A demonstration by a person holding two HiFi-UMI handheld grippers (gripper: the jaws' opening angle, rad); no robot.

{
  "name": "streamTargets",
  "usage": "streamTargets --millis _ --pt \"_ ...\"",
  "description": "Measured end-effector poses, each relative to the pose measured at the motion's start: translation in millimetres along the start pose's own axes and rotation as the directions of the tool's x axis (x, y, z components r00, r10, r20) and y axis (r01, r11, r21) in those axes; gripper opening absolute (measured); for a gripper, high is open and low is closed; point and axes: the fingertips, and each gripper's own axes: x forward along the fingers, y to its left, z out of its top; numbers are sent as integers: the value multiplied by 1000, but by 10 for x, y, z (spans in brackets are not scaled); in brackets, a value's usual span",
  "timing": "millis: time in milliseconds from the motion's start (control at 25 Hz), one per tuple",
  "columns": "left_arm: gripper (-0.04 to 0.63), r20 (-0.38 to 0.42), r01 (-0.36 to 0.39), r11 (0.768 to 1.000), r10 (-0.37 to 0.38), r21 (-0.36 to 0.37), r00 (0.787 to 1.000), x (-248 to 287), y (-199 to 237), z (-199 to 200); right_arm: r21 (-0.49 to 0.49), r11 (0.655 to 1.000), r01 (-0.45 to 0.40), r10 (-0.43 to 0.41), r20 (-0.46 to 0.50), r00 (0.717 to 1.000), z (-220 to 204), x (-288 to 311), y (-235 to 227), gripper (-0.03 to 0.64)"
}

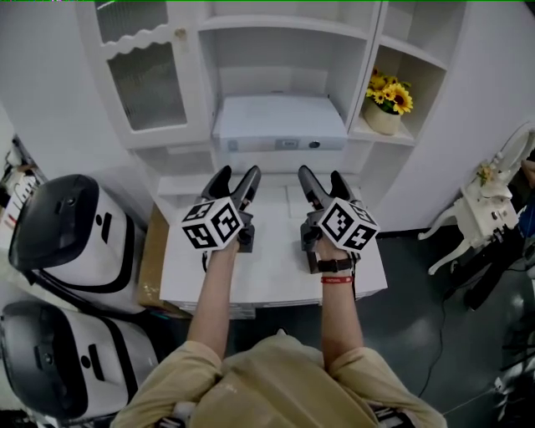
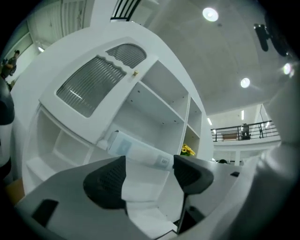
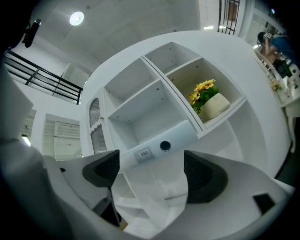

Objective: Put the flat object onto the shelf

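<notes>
The flat object [image 1: 280, 121] is a wide white slab with a small label and a round button on its front edge. It lies in the middle bay of the white shelf unit [image 1: 284, 25]. My left gripper [image 1: 236, 180] and right gripper [image 1: 322, 178] hover side by side over the white table [image 1: 276, 280], short of the slab and apart from it. Both point toward it, rolled to one side. In the left gripper view the slab [image 2: 140, 150] shows beyond the open left gripper [image 2: 147, 176]. The right gripper [image 3: 152, 171] is open too, with the slab [image 3: 159, 143] beyond. Neither holds anything.
A pot of sunflowers [image 1: 386, 104] stands in the right-hand bay. A glass cabinet door [image 1: 146, 79] is at the upper left. Two white-and-black machines [image 1: 71, 230] and a cardboard box [image 1: 153, 267] crowd the left side. A white ornate stand [image 1: 485, 205] is on the right.
</notes>
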Motion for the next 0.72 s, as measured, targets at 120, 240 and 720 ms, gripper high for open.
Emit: streamTargets --millis 120,240,720 --pt "308 -3 -22 997 22 70 1000 9 -39 -11 -22 1000 7 -6 4 1000 18 -21 -26 406" --pt "285 -7 -34 993 35 115 999 29 -62 -37 -61 998 19 -19 3 1000 37 -38 -60 370" --pt "236 -23 -74 969 81 234 996 179 -66 -64 -191 981 31 -37 -24 999 51 99 -95 291"
